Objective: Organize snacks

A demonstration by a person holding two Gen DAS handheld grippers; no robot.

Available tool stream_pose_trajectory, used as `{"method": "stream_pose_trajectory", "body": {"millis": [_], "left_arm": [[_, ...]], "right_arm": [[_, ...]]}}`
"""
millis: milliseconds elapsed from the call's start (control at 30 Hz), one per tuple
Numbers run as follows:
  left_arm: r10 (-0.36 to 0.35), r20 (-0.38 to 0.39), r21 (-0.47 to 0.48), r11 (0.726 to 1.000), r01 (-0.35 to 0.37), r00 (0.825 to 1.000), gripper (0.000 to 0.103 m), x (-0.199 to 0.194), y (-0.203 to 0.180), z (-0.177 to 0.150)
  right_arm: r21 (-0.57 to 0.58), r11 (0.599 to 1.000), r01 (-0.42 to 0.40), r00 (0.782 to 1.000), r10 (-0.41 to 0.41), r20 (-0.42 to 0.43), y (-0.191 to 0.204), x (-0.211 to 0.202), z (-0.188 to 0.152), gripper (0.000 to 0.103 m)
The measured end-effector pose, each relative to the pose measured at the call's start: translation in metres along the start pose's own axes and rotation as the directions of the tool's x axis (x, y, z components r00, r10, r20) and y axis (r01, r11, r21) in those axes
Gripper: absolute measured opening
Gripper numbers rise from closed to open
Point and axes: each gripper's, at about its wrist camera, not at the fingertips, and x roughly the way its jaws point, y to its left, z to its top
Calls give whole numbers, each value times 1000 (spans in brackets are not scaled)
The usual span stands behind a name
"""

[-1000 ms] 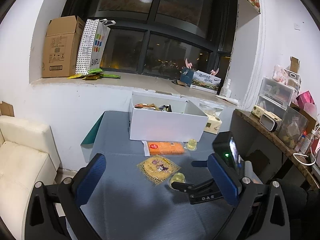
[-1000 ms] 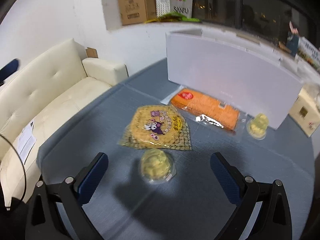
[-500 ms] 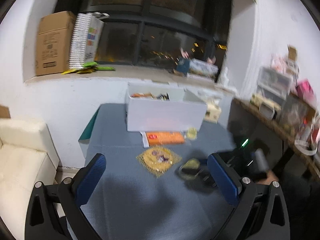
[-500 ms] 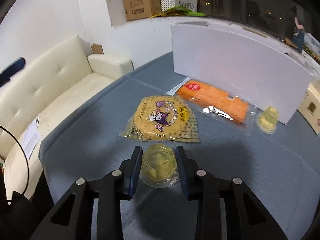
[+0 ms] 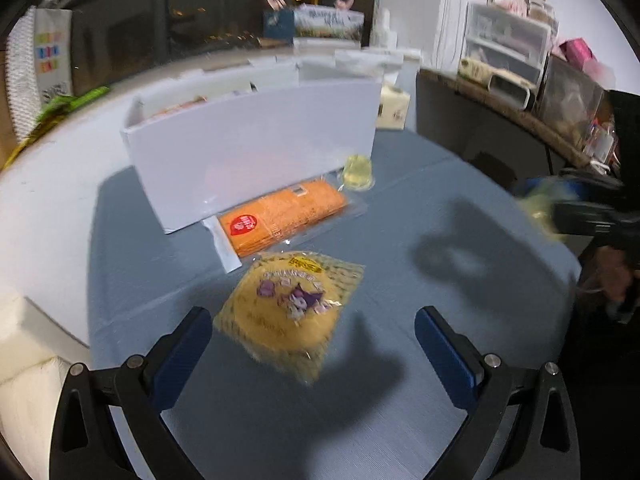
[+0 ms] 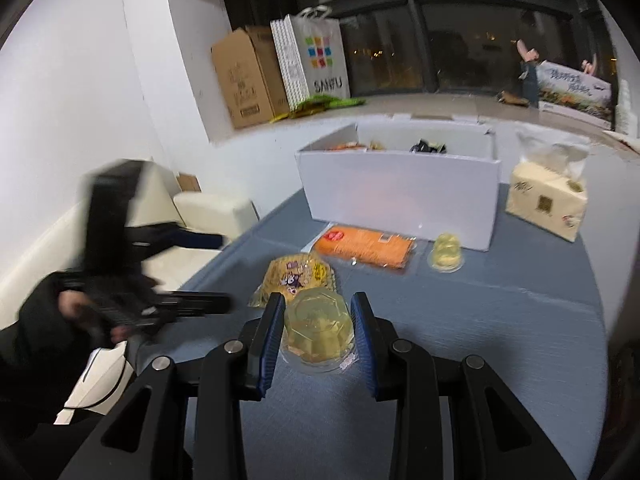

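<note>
My right gripper (image 6: 318, 320) is shut on a clear yellow jelly cup (image 6: 318, 330), held above the blue-grey table (image 6: 500, 360). It shows blurred at the right of the left wrist view (image 5: 540, 208). My left gripper (image 5: 312, 336) is open and empty, just over a yellow cartoon snack packet (image 5: 290, 308), which also shows in the right wrist view (image 6: 296, 276). An orange cracker pack (image 5: 280, 216) and a second jelly cup (image 5: 358, 172) lie against the white box (image 5: 256, 148). That box (image 6: 400, 196) holds several snacks.
A tissue pack (image 6: 546, 206) stands right of the box. A cream sofa (image 6: 200, 216) lies left of the table. A cardboard box (image 6: 244, 76) and a paper bag (image 6: 312, 60) stand on the window sill. Shelves with storage bins (image 5: 504, 44) line the right wall.
My right gripper closed on the jelly cup and lifted it off the table, swinging right. My left gripper moved forward and down over the yellow packet.
</note>
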Motion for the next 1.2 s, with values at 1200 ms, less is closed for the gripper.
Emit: {"method": "stream_pose_trajectory", "body": {"millis": [1200], "left_arm": [[102,383,-288,958,14,918,77,-94,10,91]], "right_arm": [[70,996,47,992,-55,118,-50,-12,83,37]]}}
